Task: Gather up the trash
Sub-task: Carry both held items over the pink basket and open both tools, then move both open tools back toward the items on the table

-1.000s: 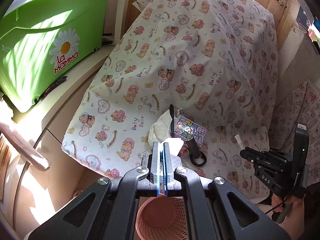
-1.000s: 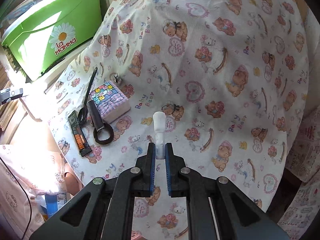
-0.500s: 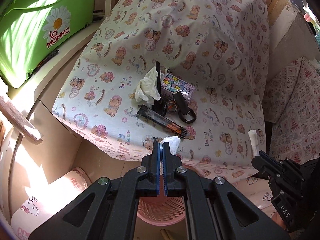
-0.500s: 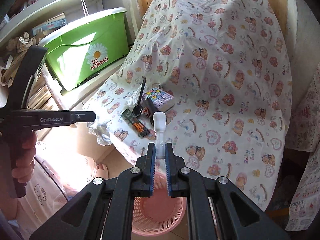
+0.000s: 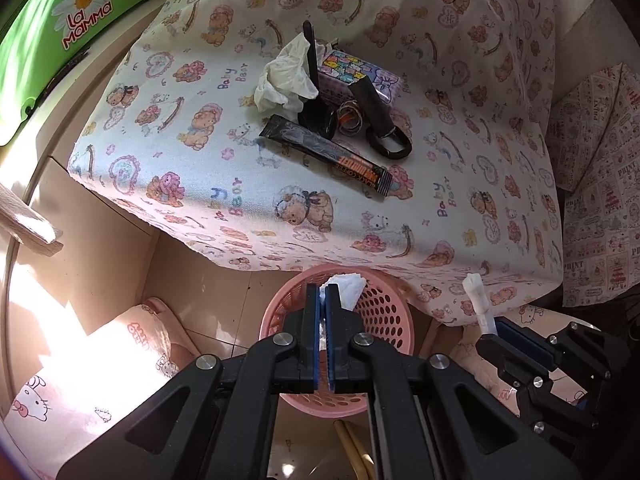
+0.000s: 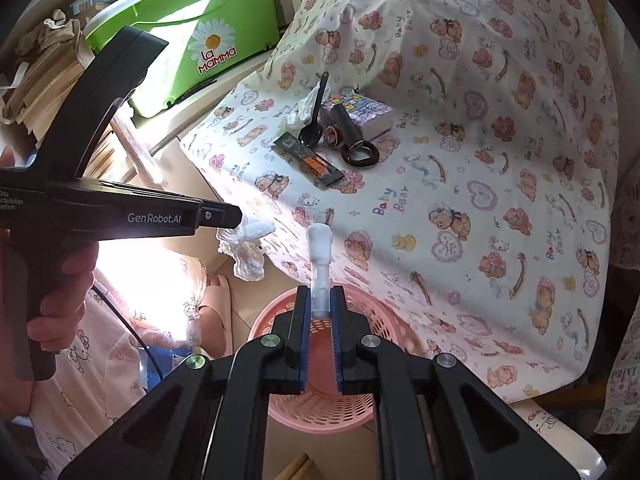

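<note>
My left gripper [image 5: 322,294] is shut on a crumpled white tissue [image 5: 350,286] and holds it over the pink mesh basket [image 5: 384,320] on the floor. In the right wrist view the same tissue [image 6: 246,246] hangs from the left gripper's tip. My right gripper [image 6: 320,300] is shut on a small white rolled wrapper [image 6: 320,256], above the basket's rim [image 6: 360,300]. On the bear-print cloth lie another white tissue [image 5: 284,76], a black coffee sachet [image 5: 324,154], a black spoon [image 5: 312,60] and a black-handled ring tool [image 5: 380,120].
A patterned tissue pack [image 5: 356,76] and rubber bands [image 5: 350,118] lie beside the trash. A green La Mamma tub [image 6: 192,36] stands at the back left. Hello Kitty slippers [image 5: 92,368] sit on the floor left of the basket.
Both grippers have pulled back from the table and dropped towards the pink basket, each still holding its piece. The basket now sits directly under both tips.
</note>
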Motion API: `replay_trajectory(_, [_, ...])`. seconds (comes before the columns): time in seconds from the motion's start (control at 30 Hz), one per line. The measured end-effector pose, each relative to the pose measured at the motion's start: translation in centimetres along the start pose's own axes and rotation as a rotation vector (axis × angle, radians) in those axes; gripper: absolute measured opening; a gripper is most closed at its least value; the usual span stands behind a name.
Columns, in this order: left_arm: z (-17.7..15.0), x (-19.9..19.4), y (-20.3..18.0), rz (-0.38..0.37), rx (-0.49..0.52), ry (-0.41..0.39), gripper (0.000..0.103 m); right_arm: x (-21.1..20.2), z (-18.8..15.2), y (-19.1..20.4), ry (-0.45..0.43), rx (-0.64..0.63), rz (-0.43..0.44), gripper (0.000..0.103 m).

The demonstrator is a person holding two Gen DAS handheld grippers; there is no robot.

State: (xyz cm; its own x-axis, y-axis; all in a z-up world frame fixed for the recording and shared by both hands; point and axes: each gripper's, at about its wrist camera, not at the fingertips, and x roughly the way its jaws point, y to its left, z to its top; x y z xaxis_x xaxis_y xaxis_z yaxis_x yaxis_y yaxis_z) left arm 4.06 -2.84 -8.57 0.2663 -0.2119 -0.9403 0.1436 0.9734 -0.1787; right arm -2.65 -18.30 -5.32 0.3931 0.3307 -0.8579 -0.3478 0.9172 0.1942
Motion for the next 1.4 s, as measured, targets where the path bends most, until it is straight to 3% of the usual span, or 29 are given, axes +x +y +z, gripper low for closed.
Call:
replay_trajectory(0.3, [-1.1,2.8,-0.2,-0.02,-0.002,0.091,0.002,4.0,-1.3,1.9,0.102,-0.045,-0.045,0.011])
replay_trajectory(0.6, [-2.4,8.3,1.4,0.011,-0.06,0.252,0.002,8.5,-2.8,1.6,0.218,-0.033,-0.099,0.011])
replay_trajectory(0.87, [-3.5,12.0,2.2,0.007,-0.11,0.356,0.002,11.3,-4.0,0.8,0.307,-0.002,-0.105,0.011])
replay_trajectory(0.97, [-4.0,12.8,2.0,0.011,-0.11,0.385,0.006,11.9,-4.2,0.2,0.331,0.031,-0.09,0.011])
replay_trajectory(1.07, [-4.2,13.3,2.2,0.002,-0.119,0.397,0.022,12.0,-4.3,-0.1,0.34,0.055,-0.085,0.011])
replay_trajectory(1.13, [-4.1,12.9,2.1,0.009,-0.117,0.384,0.039,12.0,-4.2,-0.2,0.34,0.064,-0.088,0.011])
replay_trajectory(1.3, [-3.1,11.2,2.4,0.041,-0.1,0.296,0.058,11.5,-4.0,-0.5,0.332,0.094,-0.078,0.014])
replay_trajectory(1.33, [-3.0,10.7,2.4,0.045,-0.098,0.277,0.064,11.3,-4.0,-0.5,0.325,0.093,-0.081,0.018])
replay_trajectory(1.4, [-2.6,9.6,2.5,0.051,-0.089,0.232,0.066,10.7,-3.7,-0.5,0.303,0.093,-0.086,0.026])
